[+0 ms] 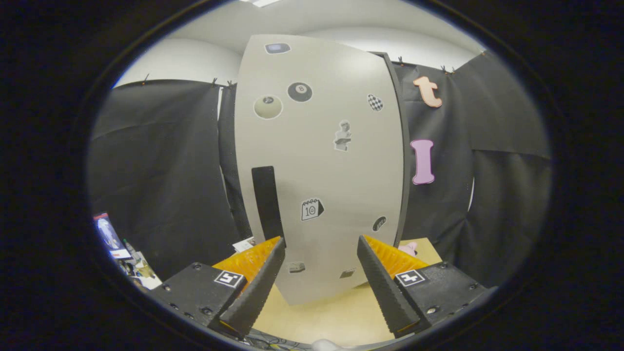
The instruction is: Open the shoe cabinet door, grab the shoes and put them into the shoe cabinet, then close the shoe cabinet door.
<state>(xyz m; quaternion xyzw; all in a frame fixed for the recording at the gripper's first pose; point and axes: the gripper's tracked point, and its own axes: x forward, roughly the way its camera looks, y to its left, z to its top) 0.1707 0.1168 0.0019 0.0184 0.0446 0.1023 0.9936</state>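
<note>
My gripper is spread wide, empty, facing the closed cabinet door. Risk: fingers skate off the flush handle slot, shoving the cabinet back across the worktop.

Shoe cabinet door upright on the table, just beyond the spread fingers of the hand-held gripper.

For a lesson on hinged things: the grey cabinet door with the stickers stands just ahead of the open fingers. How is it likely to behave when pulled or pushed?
The cabinet door looks like a flat, rigid panel, so it would probably swing as one piece rather than flex. Its smooth face may be slippery; the dark vertical handle strip seems the better hold. The gripper is open and holds nothing.
</note>
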